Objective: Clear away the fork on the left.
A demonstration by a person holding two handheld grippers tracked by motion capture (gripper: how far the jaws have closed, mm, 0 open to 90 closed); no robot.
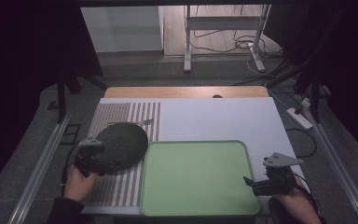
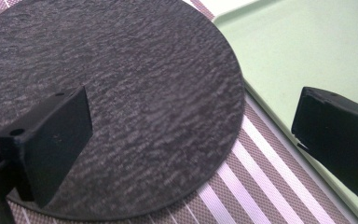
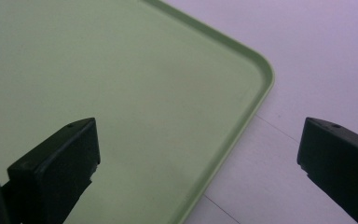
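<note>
A dark round slate plate lies on a striped placemat at the table's left, touching the left rim of a green tray. My left gripper hovers over the plate's near-left edge, jaws wide open. In the left gripper view the plate lies under the jaws, with one jaw above the slate and the other above the tray. My right gripper stands open at the tray's near right rim. The right gripper view has the tray's corner between its open jaws, nothing held.
A white mat covers the table under tray and placemat. The wooden table edge runs along the back. Beyond it stand a metal frame and floor cables. A power strip lies on the floor at right.
</note>
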